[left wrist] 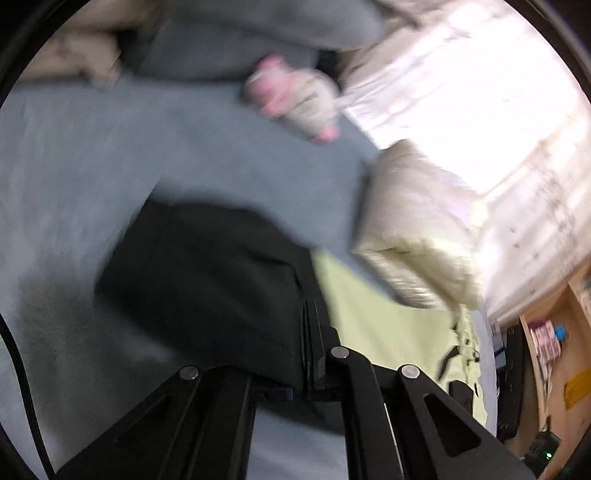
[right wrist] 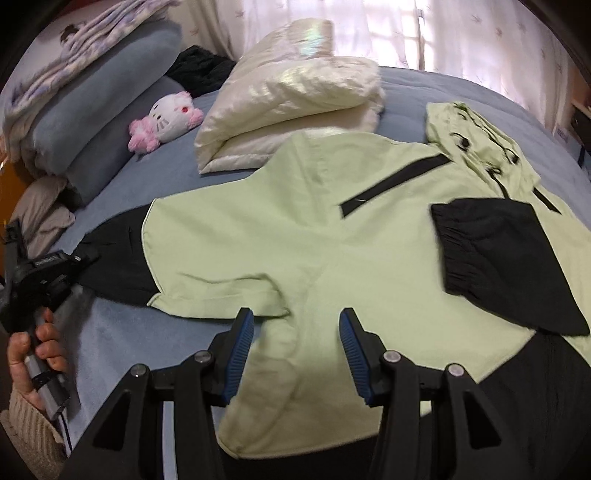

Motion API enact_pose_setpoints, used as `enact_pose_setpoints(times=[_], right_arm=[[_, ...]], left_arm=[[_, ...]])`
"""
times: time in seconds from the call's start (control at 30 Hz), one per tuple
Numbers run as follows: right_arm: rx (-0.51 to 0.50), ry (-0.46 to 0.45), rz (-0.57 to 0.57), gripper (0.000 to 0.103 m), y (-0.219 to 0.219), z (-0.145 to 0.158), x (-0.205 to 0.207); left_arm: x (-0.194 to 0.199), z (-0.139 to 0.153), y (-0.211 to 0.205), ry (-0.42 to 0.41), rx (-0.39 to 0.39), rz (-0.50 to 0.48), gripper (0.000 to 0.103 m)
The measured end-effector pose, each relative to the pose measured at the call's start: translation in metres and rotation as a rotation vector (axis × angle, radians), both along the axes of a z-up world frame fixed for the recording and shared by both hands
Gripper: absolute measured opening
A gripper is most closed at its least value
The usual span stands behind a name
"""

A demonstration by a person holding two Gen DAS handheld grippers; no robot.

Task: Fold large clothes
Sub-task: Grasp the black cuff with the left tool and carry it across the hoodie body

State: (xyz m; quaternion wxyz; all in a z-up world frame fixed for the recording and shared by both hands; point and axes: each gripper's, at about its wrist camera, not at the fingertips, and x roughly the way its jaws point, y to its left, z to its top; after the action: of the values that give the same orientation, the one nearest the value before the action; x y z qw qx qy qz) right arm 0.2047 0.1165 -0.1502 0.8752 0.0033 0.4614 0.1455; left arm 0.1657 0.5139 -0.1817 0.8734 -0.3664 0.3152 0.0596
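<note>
A pale green jacket (right wrist: 295,229) with black sleeves and a hood lies spread on the blue bed. Its right black sleeve (right wrist: 495,254) is folded over the body. My right gripper (right wrist: 295,325) is open and empty, just above the jacket's lower body. My left gripper (left wrist: 308,332) is shut on the left black sleeve (left wrist: 207,273); it also shows in the right wrist view (right wrist: 79,260) at the sleeve's end (right wrist: 118,254). The left wrist view is blurred.
A folded cream puffer jacket (right wrist: 291,96) lies behind the green one. A pink and white plush toy (right wrist: 166,118) sits by stacked grey-blue pillows (right wrist: 92,122). Bright curtains (right wrist: 443,33) hang behind the bed (right wrist: 122,347). Shelves (left wrist: 554,350) stand at the right.
</note>
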Motion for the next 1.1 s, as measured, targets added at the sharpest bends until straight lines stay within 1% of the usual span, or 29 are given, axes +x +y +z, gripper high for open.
enact_pose_setpoints(times=[0.03, 0.1, 0.13, 0.23, 0.27, 0.33, 0.37, 0.43, 0.47, 0.5, 0.6, 0.67, 0.73, 0.77, 0.8, 0.83, 0.87, 0.93, 0.97, 1.0, 1.03, 1.1], right_arm=[[0.011, 0.0, -0.01, 0.048, -0.008, 0.002, -0.002], [0.038, -0.003, -0.037, 0.048, -0.029, 0.01, -0.006], [0.048, -0.007, -0.048, 0.048, -0.038, 0.013, -0.007], [0.089, -0.029, -0.095, 0.048, -0.075, 0.027, -0.015], [0.102, -0.039, -0.113, 0.048, -0.088, 0.032, -0.019], [0.126, -0.058, -0.15, 0.048, -0.115, 0.038, -0.027], [0.137, -0.068, -0.172, 0.048, -0.13, 0.04, -0.031], [0.154, -0.083, -0.216, 0.048, -0.16, 0.042, -0.039], [0.16, -0.09, -0.24, 0.048, -0.176, 0.042, -0.043], [0.163, -0.093, -0.26, 0.048, -0.189, 0.041, -0.046], [0.186, -0.088, -0.339, 0.048, -0.236, 0.038, -0.053], [0.211, -0.08, -0.384, 0.048, -0.261, 0.035, -0.058], [0.244, -0.064, -0.427, 0.048, -0.287, 0.031, -0.061], [0.256, -0.052, -0.441, 0.049, -0.297, 0.028, -0.062], [0.264, -0.046, -0.447, 0.049, -0.303, 0.026, -0.063], [0.272, -0.045, -0.449, 0.049, -0.309, 0.025, -0.064], [0.274, -0.05, -0.447, 0.049, -0.316, 0.025, -0.065], [0.277, -0.057, -0.435, 0.049, -0.322, 0.023, -0.068], [0.285, -0.059, -0.424, 0.049, -0.324, 0.023, -0.068], [0.291, -0.06, -0.418, 0.049, -0.325, 0.022, -0.069], [0.3, -0.059, -0.41, 0.049, -0.326, 0.022, -0.069], [0.316, -0.06, -0.399, 0.049, -0.327, 0.021, -0.07]], left_arm=[[-0.001, 0.021, -0.016, -0.031, 0.039, -0.019, 0.002], [-0.003, 0.054, -0.045, -0.081, 0.092, -0.061, 0.002], [-0.003, 0.075, -0.068, -0.112, 0.119, -0.098, 0.002], [0.001, 0.116, -0.128, -0.161, 0.185, -0.18, 0.002], [0.002, 0.129, -0.156, -0.175, 0.219, -0.217, 0.002], [0.006, 0.144, -0.199, -0.184, 0.263, -0.28, 0.002], [0.009, 0.15, -0.227, -0.184, 0.286, -0.322, 0.002], [0.012, 0.154, -0.272, -0.177, 0.313, -0.393, 0.002], [0.016, 0.153, -0.291, -0.172, 0.322, -0.416, 0.002], [0.02, 0.148, -0.318, -0.158, 0.337, -0.449, 0.002], [0.027, 0.126, -0.389, -0.114, 0.383, -0.523, 0.002], [0.031, 0.105, -0.437, -0.081, 0.42, -0.571, 0.002], [0.034, 0.084, -0.471, -0.039, 0.459, -0.616, 0.004], [0.029, 0.068, -0.489, -0.001, 0.481, -0.644, 0.005], [0.031, 0.056, -0.5, 0.031, 0.483, -0.675, 0.007], [0.032, 0.044, -0.511, 0.07, 0.477, -0.711, 0.011], [0.032, 0.031, -0.513, 0.103, 0.472, -0.733, 0.015], [0.028, 0.02, -0.515, 0.151, 0.449, -0.767, 0.036], [0.026, 0.018, -0.512, 0.169, 0.426, -0.78, 0.044], [0.024, 0.018, -0.512, 0.177, 0.41, -0.785, 0.06], [0.021, 0.02, -0.51, 0.176, 0.395, -0.78, 0.067], [0.016, 0.028, -0.505, 0.16, 0.372, -0.782, 0.067]])
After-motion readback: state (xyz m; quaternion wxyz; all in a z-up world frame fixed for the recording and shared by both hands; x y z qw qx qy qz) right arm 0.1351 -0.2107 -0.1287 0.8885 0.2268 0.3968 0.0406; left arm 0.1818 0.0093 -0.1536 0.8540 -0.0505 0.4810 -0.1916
